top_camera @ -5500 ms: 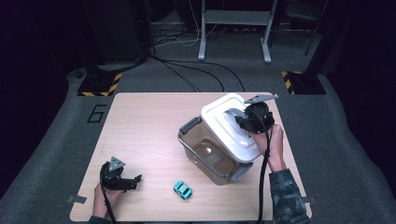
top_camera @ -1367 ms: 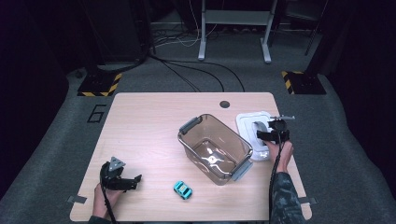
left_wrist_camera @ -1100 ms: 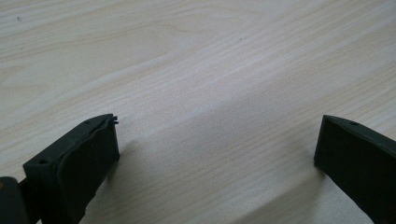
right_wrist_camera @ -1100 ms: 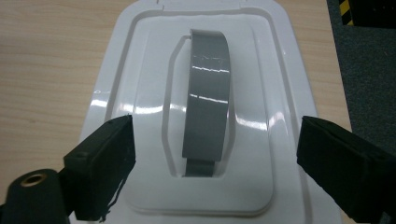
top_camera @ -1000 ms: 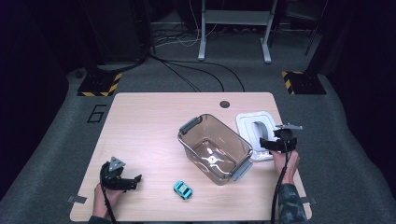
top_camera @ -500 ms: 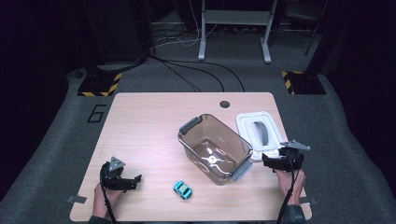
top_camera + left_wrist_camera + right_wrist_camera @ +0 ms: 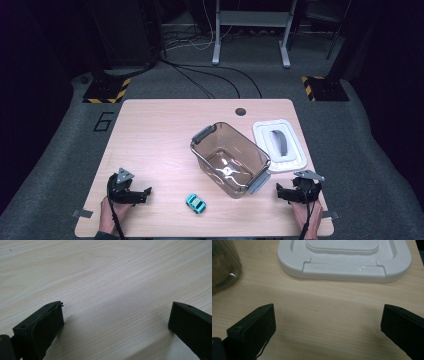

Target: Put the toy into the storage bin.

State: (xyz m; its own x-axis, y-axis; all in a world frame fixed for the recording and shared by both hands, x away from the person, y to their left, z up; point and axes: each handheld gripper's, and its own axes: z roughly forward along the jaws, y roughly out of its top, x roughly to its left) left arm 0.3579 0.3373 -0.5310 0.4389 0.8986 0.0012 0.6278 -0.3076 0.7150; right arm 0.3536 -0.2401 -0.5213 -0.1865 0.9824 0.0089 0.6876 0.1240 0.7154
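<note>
A clear brownish bin (image 7: 230, 160) with grey handles stands open at the table's middle right. Its white lid (image 7: 279, 146) lies flat on the table just right of it. A small teal toy car (image 7: 196, 202) sits near the front edge. My right gripper (image 7: 281, 193) rests low at the front right corner, short of the lid (image 7: 344, 262) and beside the bin (image 7: 223, 267). Its jaws have just been opening and stand wide over bare wood (image 7: 328, 320). My left gripper (image 7: 145, 194) stays at the front left, open over bare table (image 7: 116, 320).
The wooden table (image 7: 160, 135) has a round cable hole (image 7: 240, 111) at its back edge. Cables, a metal stand and striped floor blocks lie on the dark carpet beyond. Bare wood stretches across the table's left half.
The right gripper lifted the lid off the bin, set it down to the bin's right, let go and drew back to the front right corner. The left gripper stayed put.
</note>
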